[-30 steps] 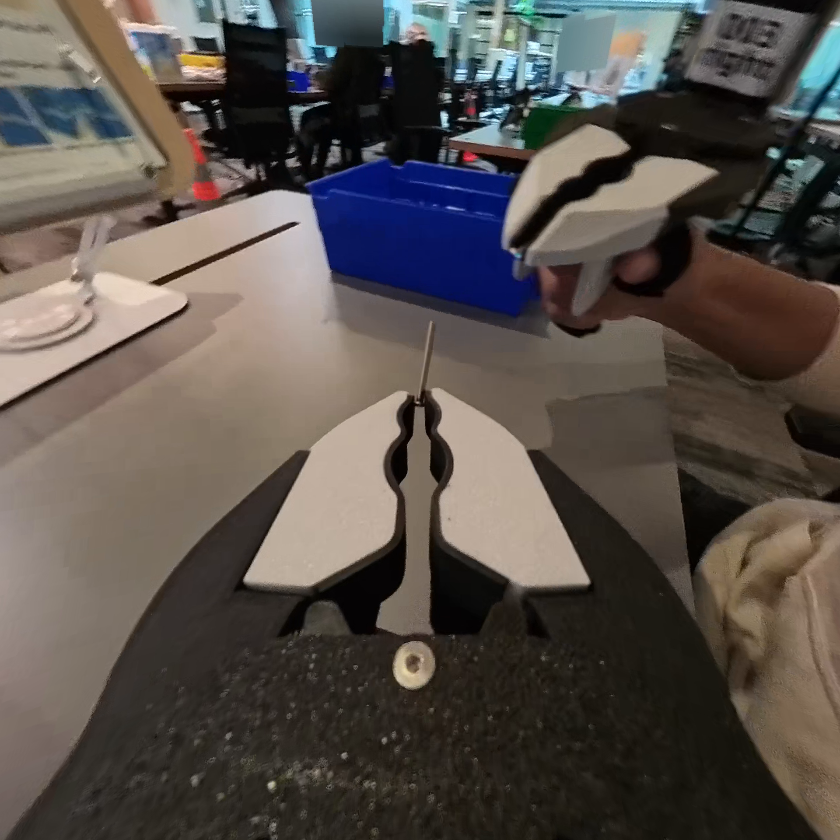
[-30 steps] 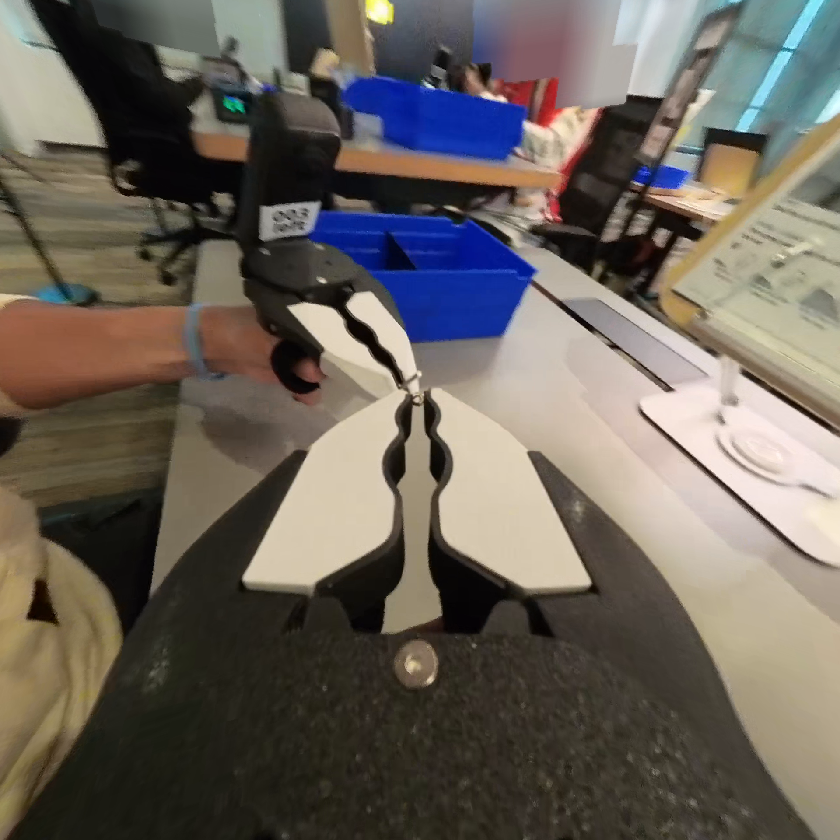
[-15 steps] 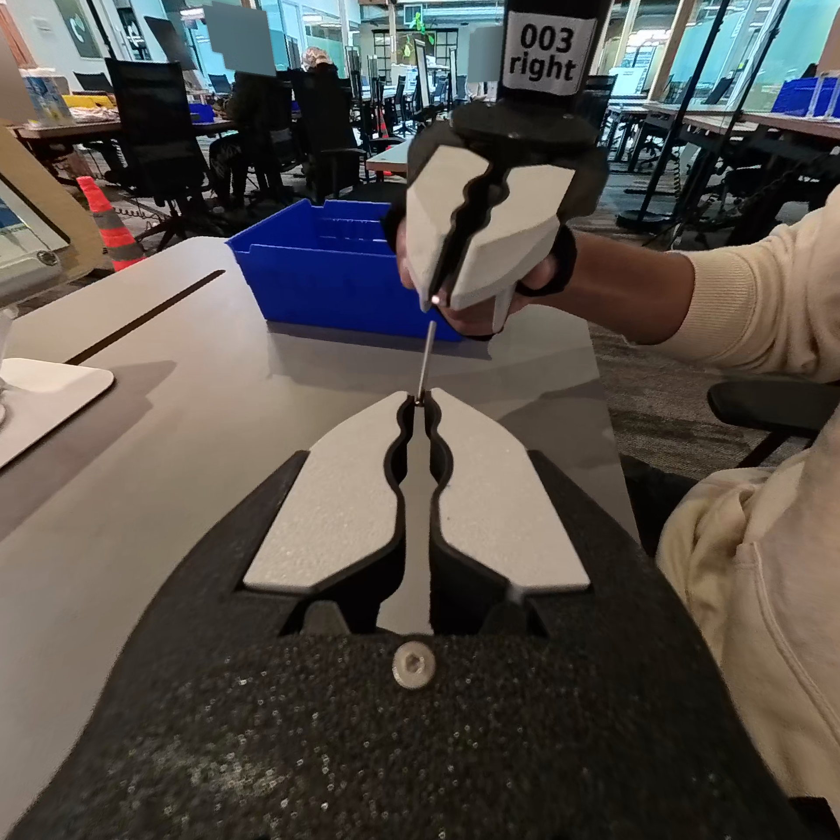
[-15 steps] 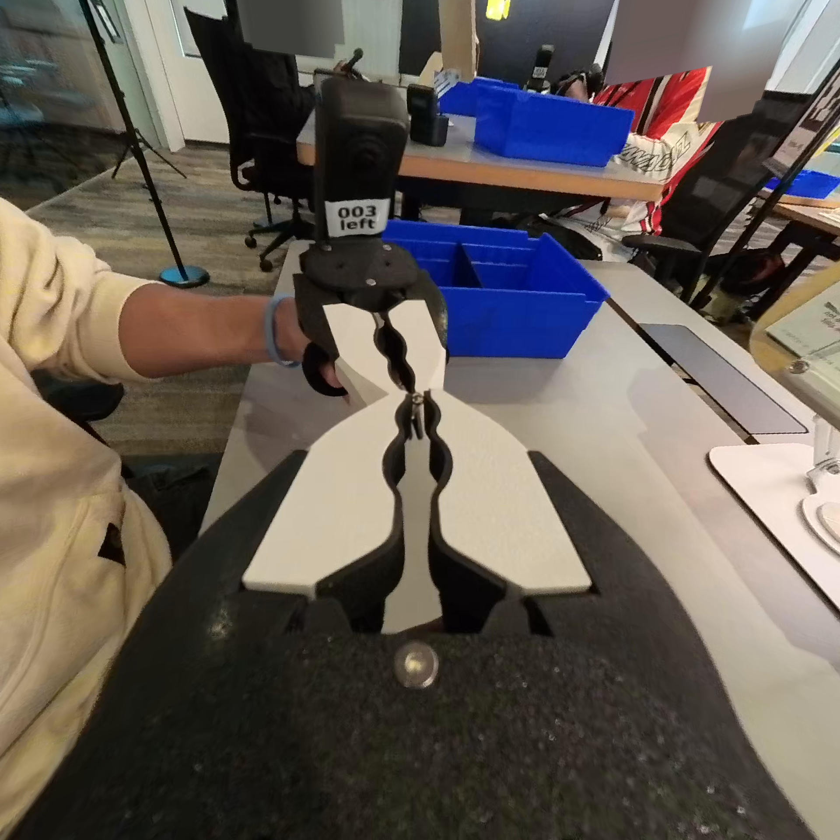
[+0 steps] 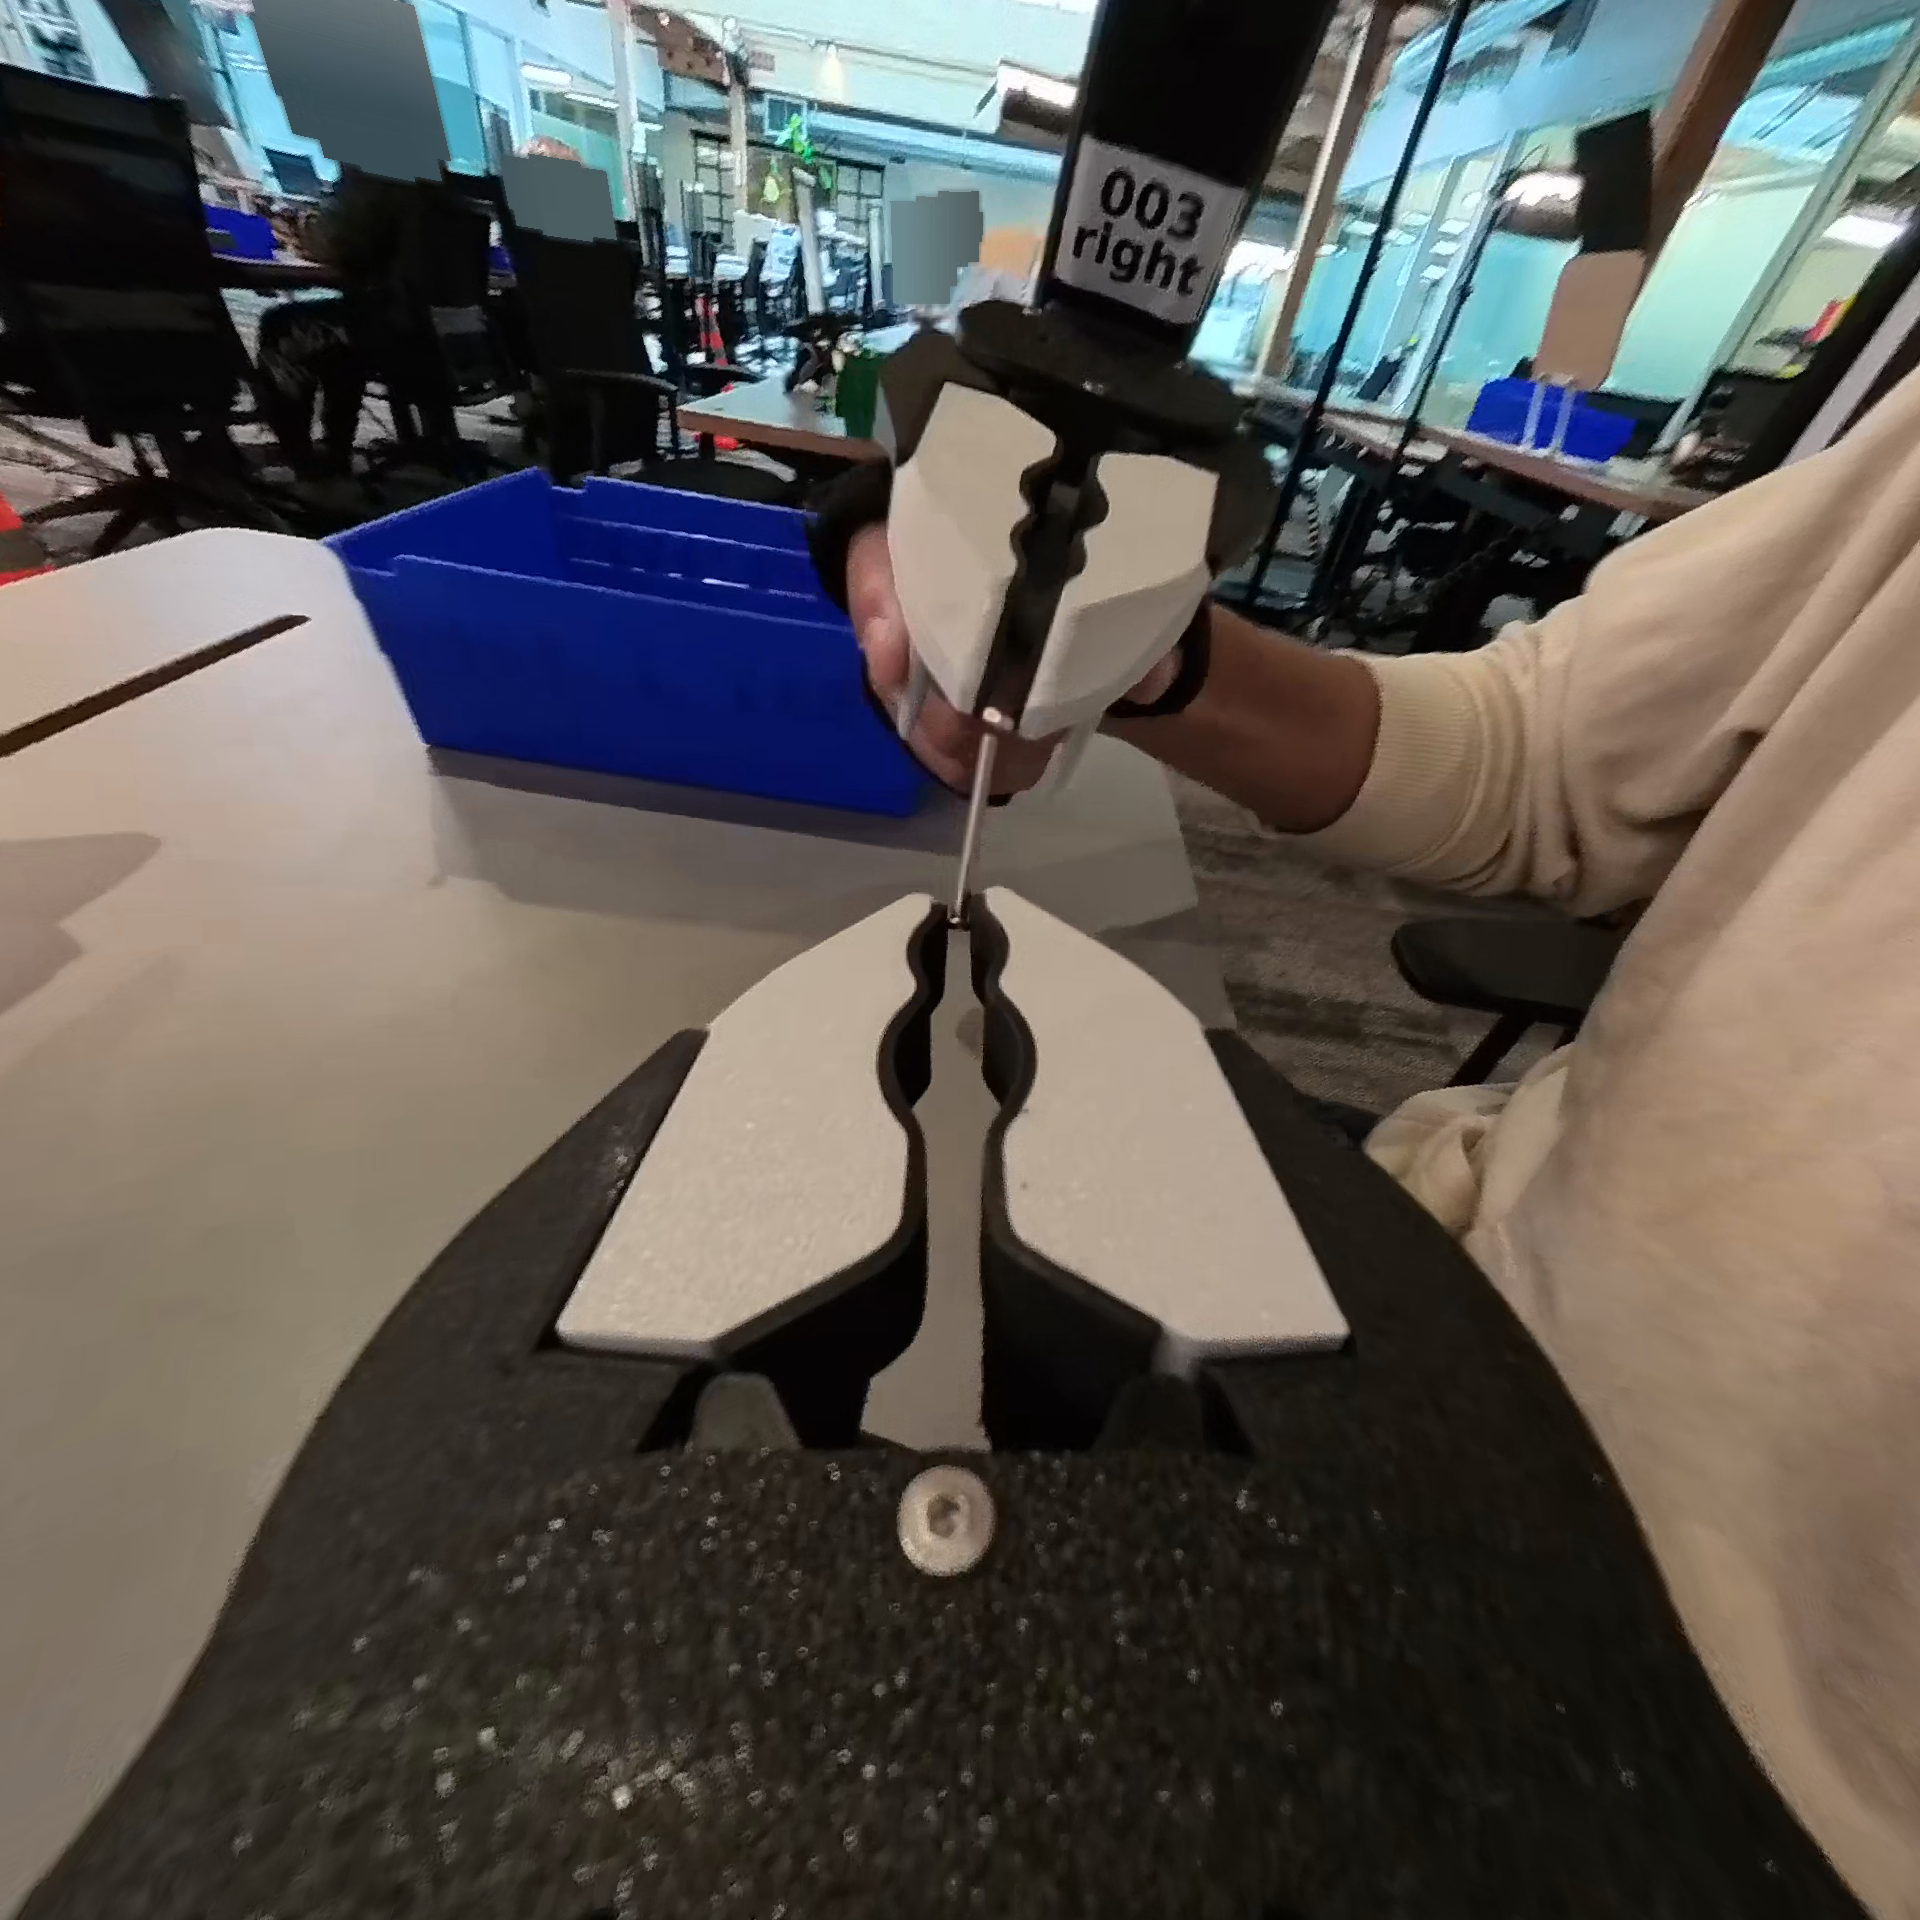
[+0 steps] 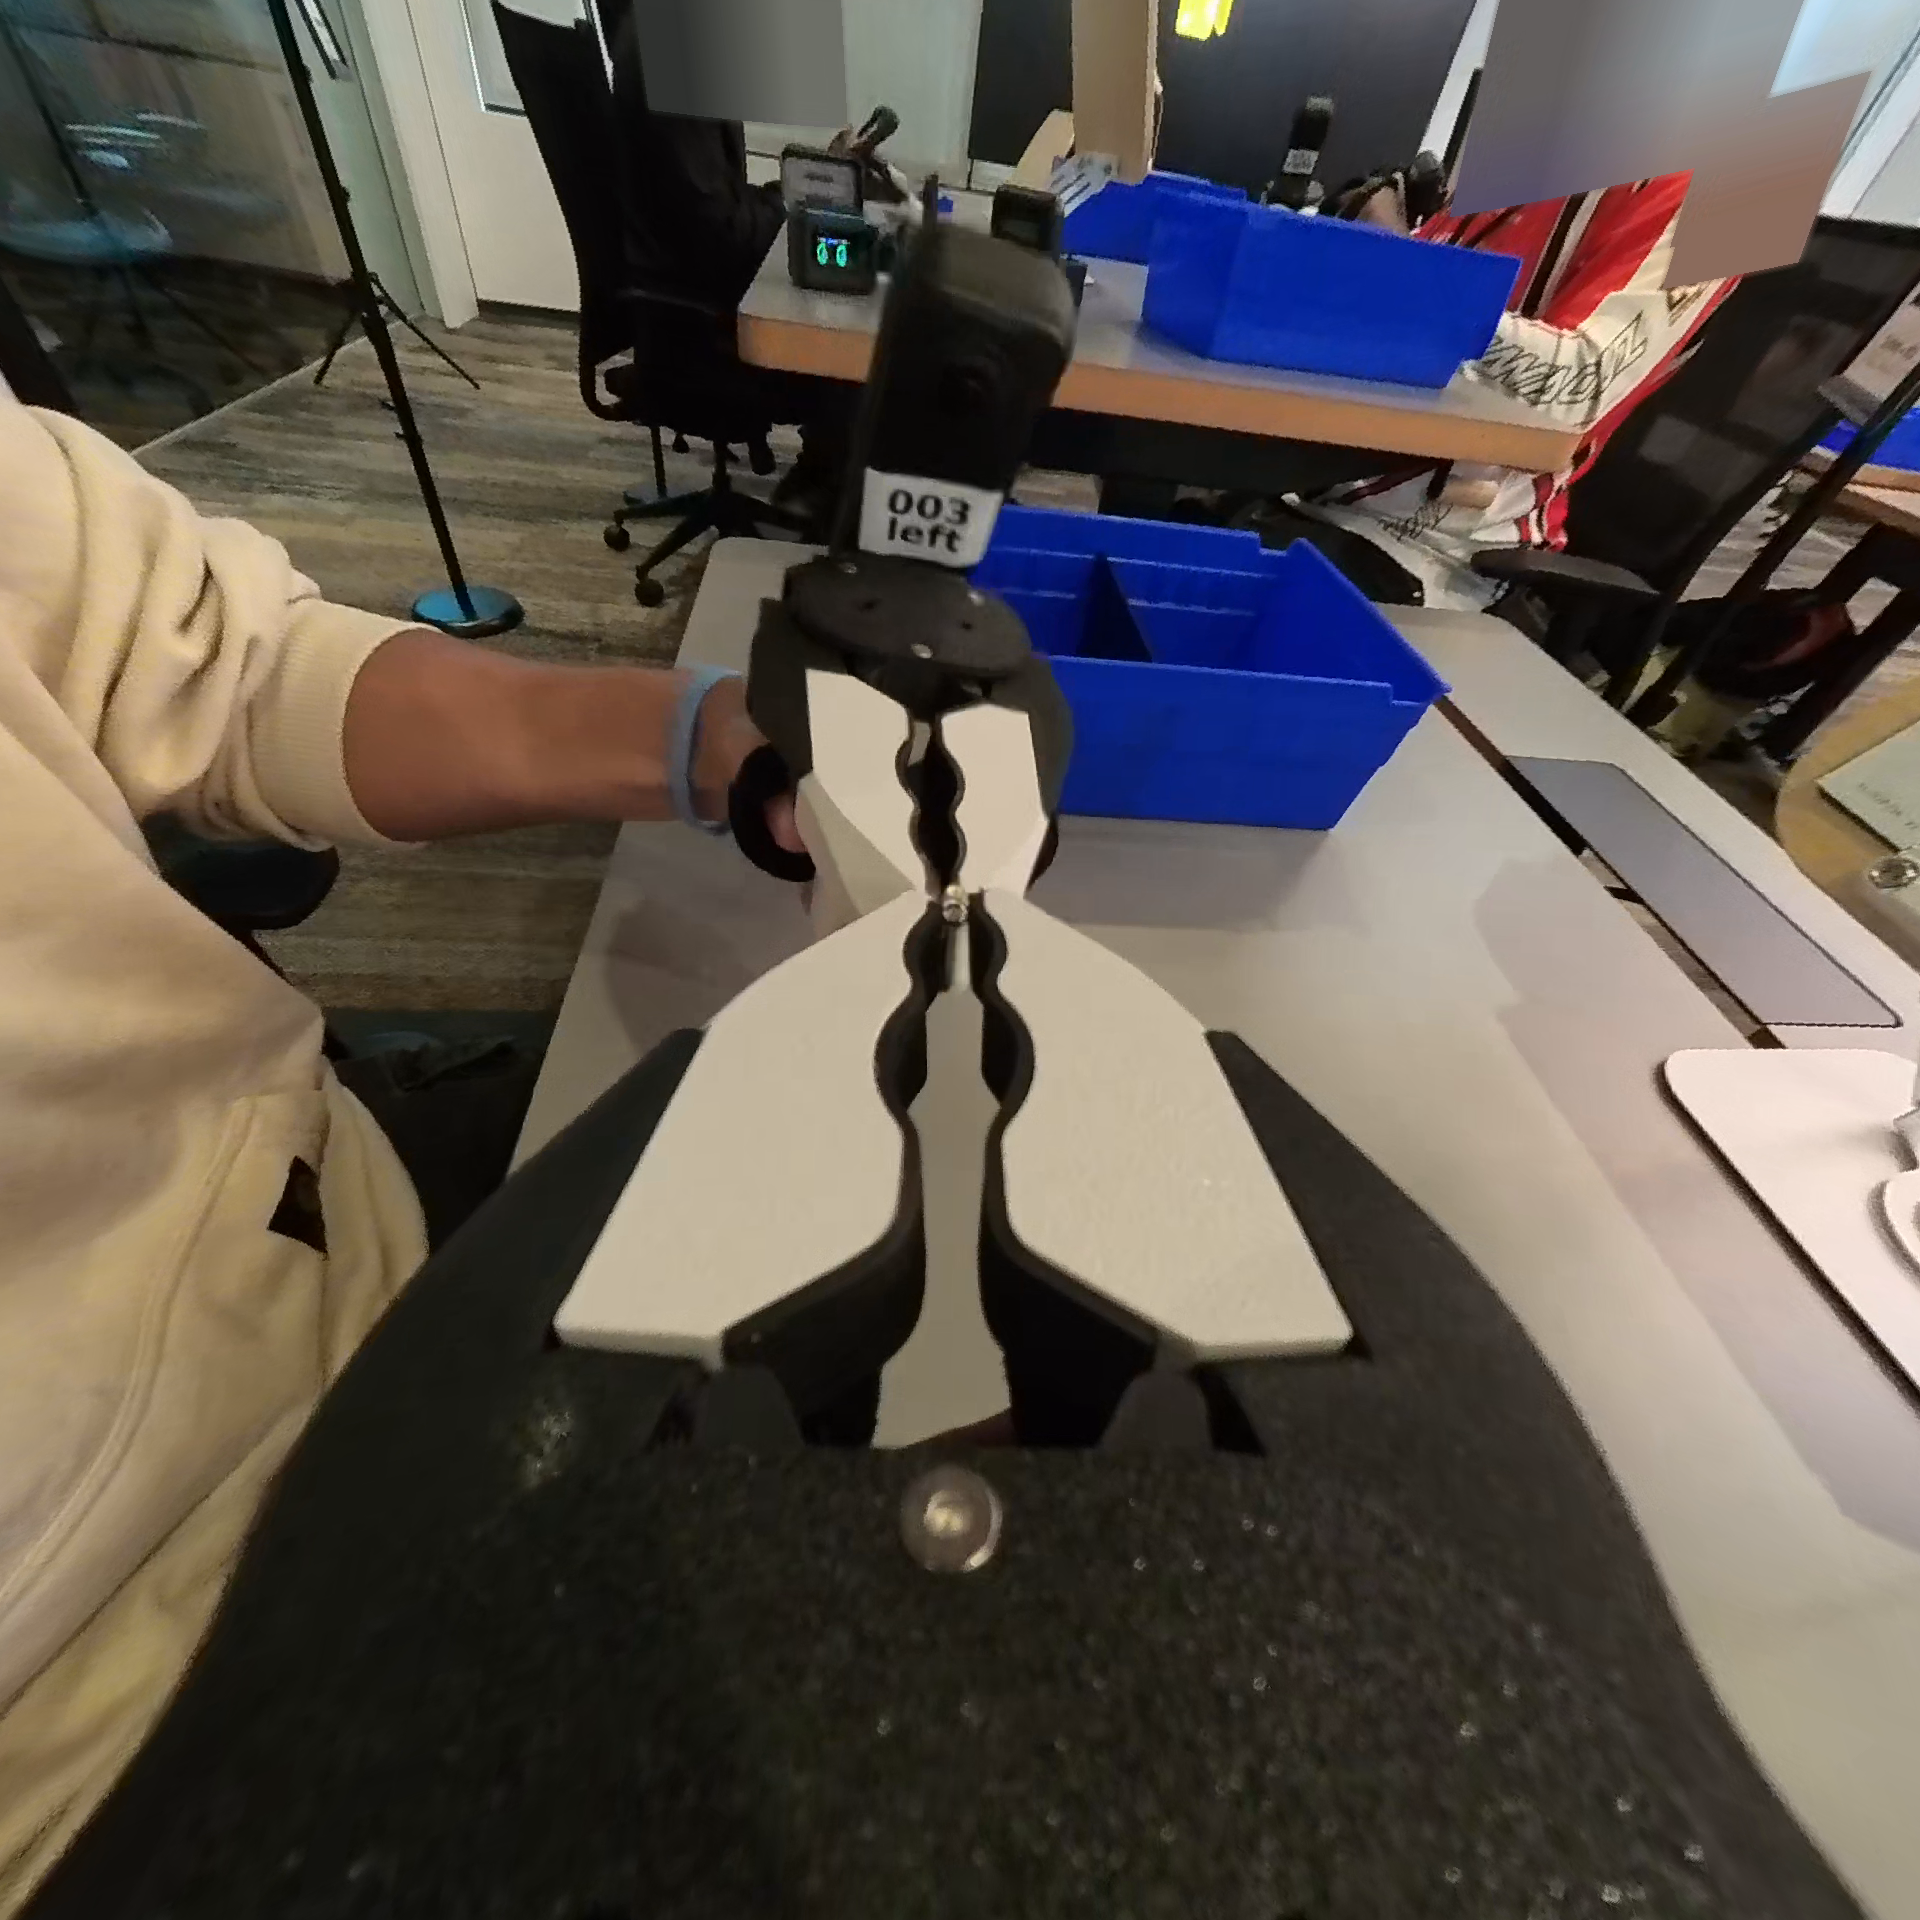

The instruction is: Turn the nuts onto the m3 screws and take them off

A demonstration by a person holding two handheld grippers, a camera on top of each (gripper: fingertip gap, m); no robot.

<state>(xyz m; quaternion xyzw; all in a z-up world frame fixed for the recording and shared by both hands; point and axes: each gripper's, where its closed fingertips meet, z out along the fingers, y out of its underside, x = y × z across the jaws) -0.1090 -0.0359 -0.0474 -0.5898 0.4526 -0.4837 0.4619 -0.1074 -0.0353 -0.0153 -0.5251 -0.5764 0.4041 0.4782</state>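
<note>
My left gripper [image 5: 961, 916] is shut on the base of a thin m3 screw [image 5: 977, 821] that points away from it. My right gripper [image 6: 954, 920] is shut on a small silver nut [image 6: 954, 911] at its tips. The two grippers face each other tip to tip above the grey table [image 5: 260, 1039]. In the left wrist view the right gripper [image 5: 1003, 715] holds the nut at the far end of the screw. In the right wrist view the left gripper [image 6: 948, 883] meets my tips. Whether the nut's thread has caught cannot be told.
A blue divided bin [image 5: 623, 665] stands on the table behind the grippers; it also shows in the right wrist view [image 6: 1195, 727]. A white base plate [image 6: 1787, 1143] lies at the right edge. A dark slot [image 6: 1683, 883] runs along the table. Chairs and desks stand beyond. My left and right fingertips are right by each other.
The right gripper has swung in from the side until it faces the left one head-on. The nut now sits at the far end of the screw. Both stayed shut.
</note>
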